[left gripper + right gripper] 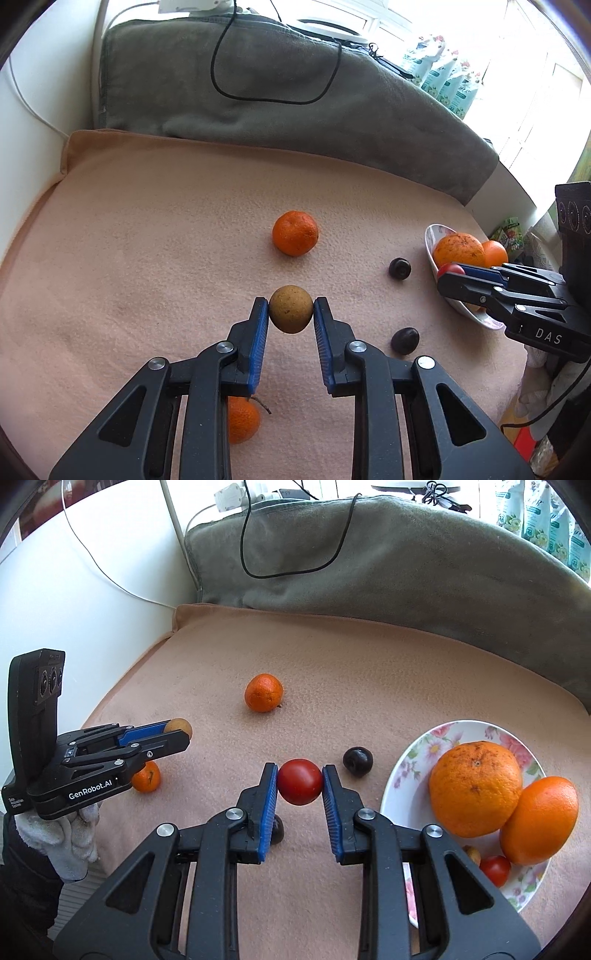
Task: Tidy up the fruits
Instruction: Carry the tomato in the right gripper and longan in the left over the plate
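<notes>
We held a brown fruit (290, 309) pinched in the left gripper (290, 312), lifted clear of the blanket (147, 240). Our right gripper (300, 783) was clamped on a tomato (300, 781), just left of the plate (402, 771). The plate already carried two oranges (475, 788), a small tomato (495, 869) and a brownish fruit (472, 854). Two tangerines (263, 693), one near (147, 776) the left gripper, and two dark fruits (357, 761) lay loose on the blanket. We judged the sorting roughly half done; both held fruits had yet to reach the plate.
</notes>
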`<state>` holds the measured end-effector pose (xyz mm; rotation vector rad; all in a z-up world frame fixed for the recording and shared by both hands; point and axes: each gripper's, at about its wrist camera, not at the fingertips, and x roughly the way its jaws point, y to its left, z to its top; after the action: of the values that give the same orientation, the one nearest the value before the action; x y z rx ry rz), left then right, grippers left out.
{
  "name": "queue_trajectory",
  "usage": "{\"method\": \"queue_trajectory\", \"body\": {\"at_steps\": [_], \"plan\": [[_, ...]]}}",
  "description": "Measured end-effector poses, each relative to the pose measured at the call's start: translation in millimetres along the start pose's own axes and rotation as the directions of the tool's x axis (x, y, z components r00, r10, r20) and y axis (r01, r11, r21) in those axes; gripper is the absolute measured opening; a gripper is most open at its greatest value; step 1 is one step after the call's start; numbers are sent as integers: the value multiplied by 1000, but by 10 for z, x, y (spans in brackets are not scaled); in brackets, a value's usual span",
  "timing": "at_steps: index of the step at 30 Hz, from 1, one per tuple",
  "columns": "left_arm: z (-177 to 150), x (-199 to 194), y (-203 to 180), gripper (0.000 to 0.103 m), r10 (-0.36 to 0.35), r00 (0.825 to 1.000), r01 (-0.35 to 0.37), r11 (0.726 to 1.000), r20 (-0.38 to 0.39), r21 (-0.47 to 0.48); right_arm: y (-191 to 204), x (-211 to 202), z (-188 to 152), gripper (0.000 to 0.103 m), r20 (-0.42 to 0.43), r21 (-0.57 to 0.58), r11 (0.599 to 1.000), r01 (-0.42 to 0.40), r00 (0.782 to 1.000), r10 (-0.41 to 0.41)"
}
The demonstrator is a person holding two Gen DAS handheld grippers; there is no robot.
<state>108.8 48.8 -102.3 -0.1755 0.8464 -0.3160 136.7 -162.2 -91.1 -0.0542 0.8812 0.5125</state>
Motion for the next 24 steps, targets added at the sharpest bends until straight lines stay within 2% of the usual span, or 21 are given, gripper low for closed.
{"method": "queue_trajectory", "body": {"at_steps": [13,24], "plan": [[75,68,-599,23,-104,994,104,993,11,65,-407,-572,-335,26,66,100,992,71,995,-78],[78,258,-1190,23,-197,980,197,973,-16,121,-737,-716,-565,26,72,175,979,107,990,-121]]}}
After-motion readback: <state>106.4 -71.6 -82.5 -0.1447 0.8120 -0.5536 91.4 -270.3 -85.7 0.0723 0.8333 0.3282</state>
